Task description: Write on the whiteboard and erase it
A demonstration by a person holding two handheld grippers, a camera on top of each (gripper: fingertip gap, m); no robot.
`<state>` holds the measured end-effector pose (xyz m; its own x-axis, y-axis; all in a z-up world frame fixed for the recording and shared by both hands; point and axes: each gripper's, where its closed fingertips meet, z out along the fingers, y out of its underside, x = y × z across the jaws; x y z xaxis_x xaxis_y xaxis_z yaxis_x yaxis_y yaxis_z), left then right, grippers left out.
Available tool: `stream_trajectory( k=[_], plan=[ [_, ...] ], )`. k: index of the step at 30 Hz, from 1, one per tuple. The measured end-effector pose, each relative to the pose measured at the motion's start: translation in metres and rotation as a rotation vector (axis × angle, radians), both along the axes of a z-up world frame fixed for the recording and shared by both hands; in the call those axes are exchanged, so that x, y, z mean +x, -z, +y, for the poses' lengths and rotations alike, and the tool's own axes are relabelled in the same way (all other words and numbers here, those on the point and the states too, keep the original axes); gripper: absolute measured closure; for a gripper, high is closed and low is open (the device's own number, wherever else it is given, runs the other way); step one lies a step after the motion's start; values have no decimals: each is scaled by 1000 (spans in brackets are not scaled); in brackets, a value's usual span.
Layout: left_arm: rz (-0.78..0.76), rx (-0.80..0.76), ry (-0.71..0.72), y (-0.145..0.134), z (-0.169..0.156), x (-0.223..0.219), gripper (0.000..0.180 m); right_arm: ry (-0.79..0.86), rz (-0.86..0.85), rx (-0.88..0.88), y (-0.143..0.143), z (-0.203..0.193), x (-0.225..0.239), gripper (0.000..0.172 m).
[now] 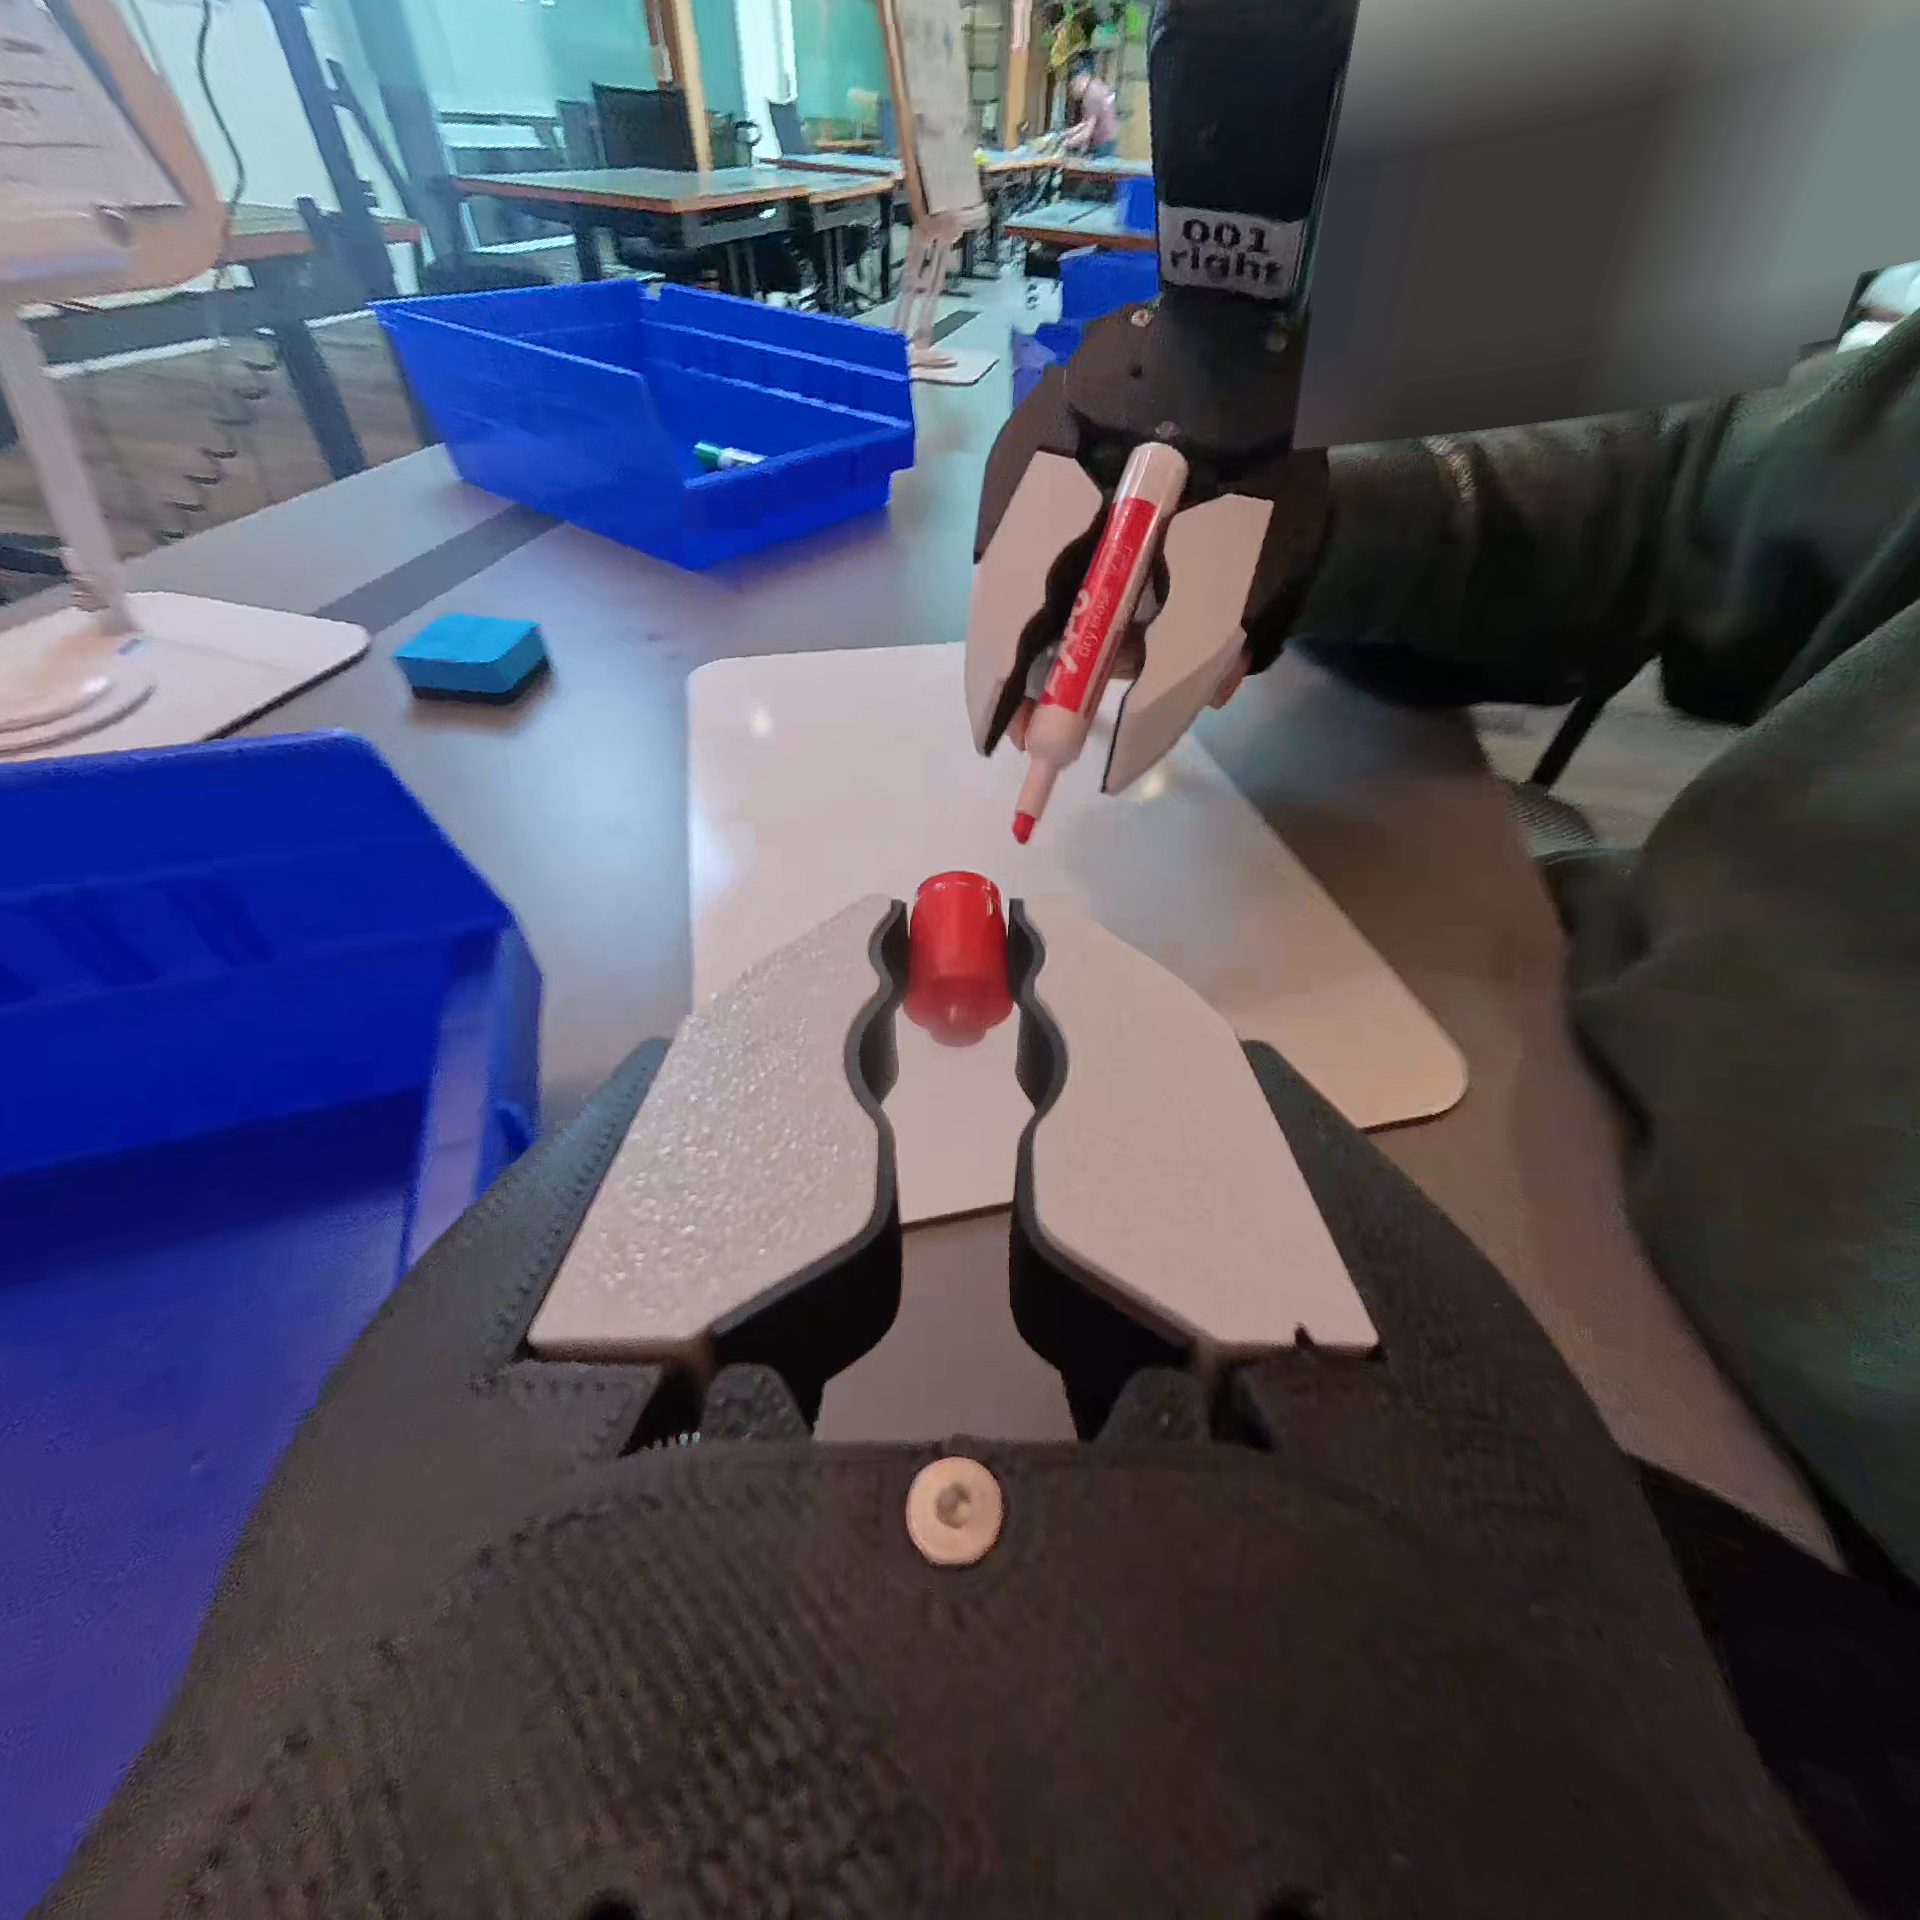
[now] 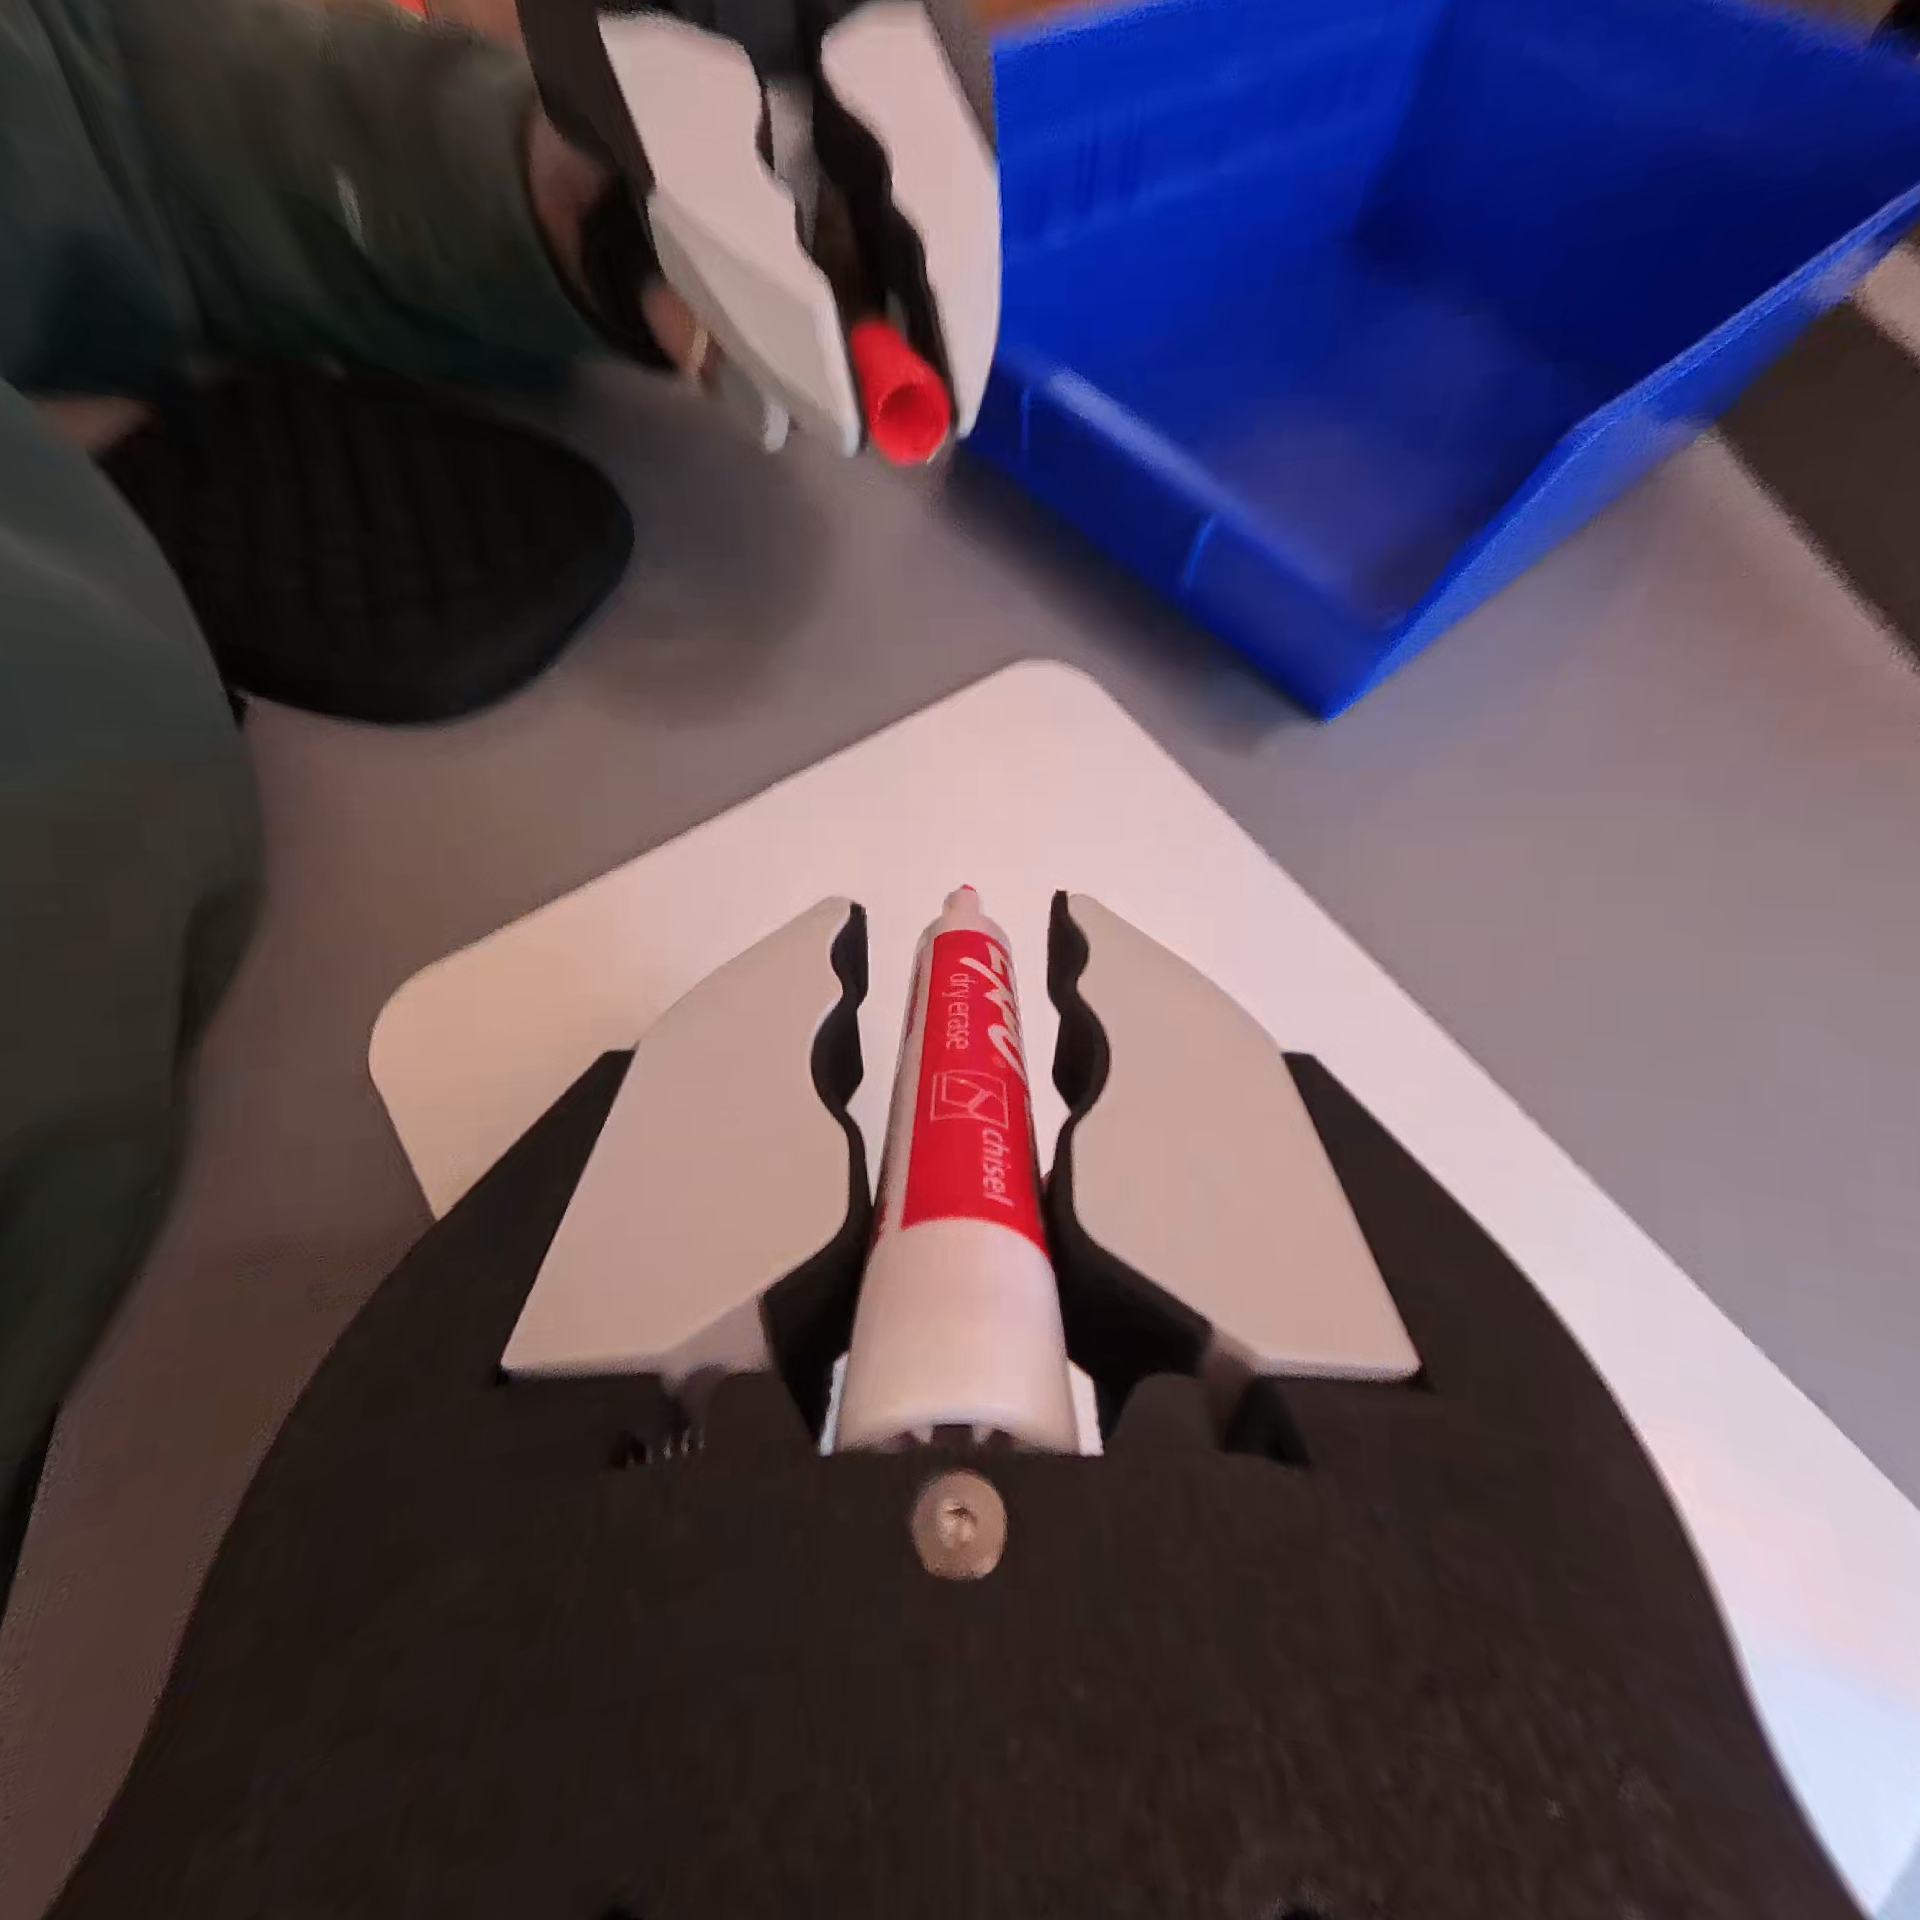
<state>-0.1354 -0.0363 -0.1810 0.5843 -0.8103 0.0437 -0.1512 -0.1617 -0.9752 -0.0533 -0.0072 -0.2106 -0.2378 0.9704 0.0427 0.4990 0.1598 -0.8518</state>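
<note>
My right gripper [image 2: 956, 914] clamps the red marker [image 2: 961, 1143] lengthwise between its fingers, bare tip aimed down toward the whiteboard [image 2: 1039, 790] at frame centre. My left gripper [image 1: 956, 914], narrowly parted, pinches the red cap [image 1: 956, 951].

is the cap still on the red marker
No, the red cap sits between the left gripper fingers, apart from the marker in the right gripper, whose red tip is bare.

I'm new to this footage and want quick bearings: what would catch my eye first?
The uncapped red-and-white dry-erase marker, gripped lengthwise in the right gripper, tip hanging just above the blank white whiteboard. Next, its red plastic cap, pinched between the left gripper's fingertips nearby. Bright blue plastic bins and a blue foam eraser sit on the grey table behind.
</note>
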Motion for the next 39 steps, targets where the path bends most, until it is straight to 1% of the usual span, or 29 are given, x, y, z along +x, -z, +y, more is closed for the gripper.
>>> stream_trajectory(
  k=[1, 4, 6, 9, 20, 30, 34, 39],
  plan=[
    [43, 17, -20, 4, 1, -3, 162, -11, -64, -3, 10, -2, -3, 137],
    [144, 39, -50, 20, 4, -9, 162, -33, -172, 18, 27, -5, -14, 137],
    [149, 13, -42, 28, 3, -10, 162, -43, -235, 14, 34, -5, -21, 137],
    [153, -15, -44, 35, 4, -13, 162, -61, -275, 49, 41, -1, -29, 137],
    [166, -30, -47, 41, 4, -17, 162, -104, -313, 117, 40, 6, -50, 138],
    [180, -45, -25, 48, 2, -12, 162, -104, -352, 155, 48, 14, -55, 138],
    [185, -51, -20, 49, 1, -11, 162, -132, -349, 155, 48, 6, -61, 138],
    [188, -51, -21, 49, 2, -11, 162, -201, -356, 148, 48, -18, -63, 138]
  ],
)
